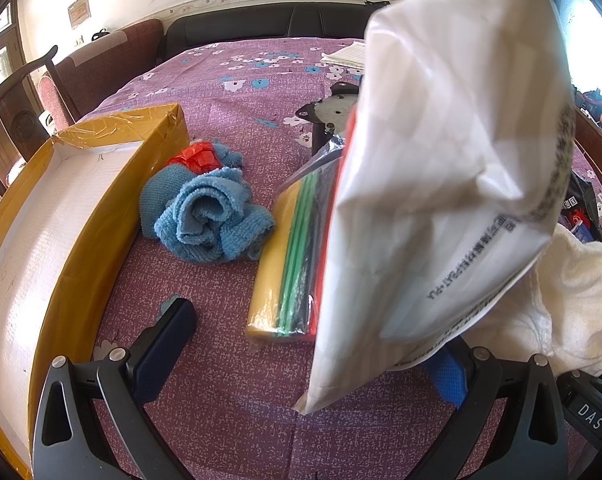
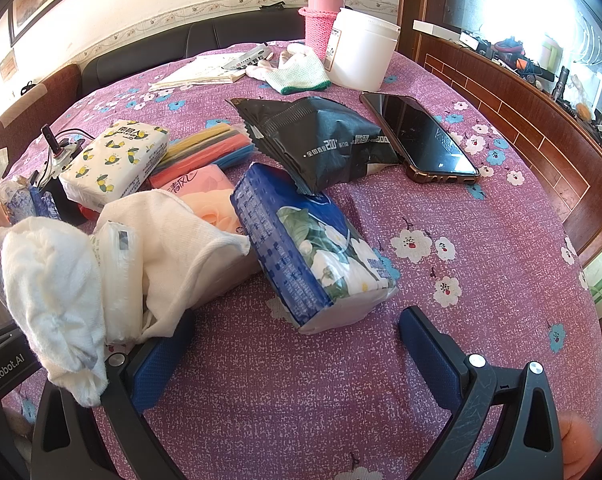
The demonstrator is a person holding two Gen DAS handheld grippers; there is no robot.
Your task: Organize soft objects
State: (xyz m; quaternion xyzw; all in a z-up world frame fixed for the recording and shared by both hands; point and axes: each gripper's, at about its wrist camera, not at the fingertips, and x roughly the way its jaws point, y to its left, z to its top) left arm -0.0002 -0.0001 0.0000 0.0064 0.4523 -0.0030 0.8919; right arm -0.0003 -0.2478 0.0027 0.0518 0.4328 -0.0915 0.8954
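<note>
Purple flowered cloth [image 2: 481, 240] covered the desk under both my tongs. My left tongs [image 1: 313, 344] were spread wide; a white printed bag [image 1: 441, 184] hung in front of them, lifted off the desk and tilted, its lower edge against the right blue pad [image 1: 447, 376]. I could not tell what was holding the bag up. The left finger [image 1: 169, 336] stood clear of it, touching nothing.

To the left lay a yellow box [image 1: 97, 236], open, with a white lining. Just beside its wall sat a crumpled blue towel [image 1: 209, 216] with something red [image 1: 197, 156] tucked behind it. Between the towel and the bag lay a clear pack of coloured strips [image 1: 289, 256], yellow, green and red.

My right tongs [image 2: 297, 348] were open too, gripping nothing. A white cloth [image 2: 61, 280] drooped over their left finger [image 2: 161, 364]. Just ahead, between the fingers, a blue tissue pack [image 2: 313, 248] rested tilted on the desk, and a black pouch [image 2: 321, 140] leaned on its far end. Left of it were a pink tissue pack [image 2: 205, 184] and a lemon-print tissue pack [image 2: 117, 160], with coloured strips beyond them. A phone [image 2: 421, 136] lay to the right of the pouch. Farther back stood a white tub [image 2: 361, 48], a pink flask [image 2: 323, 12], and a glove [image 2: 301, 72].
</note>
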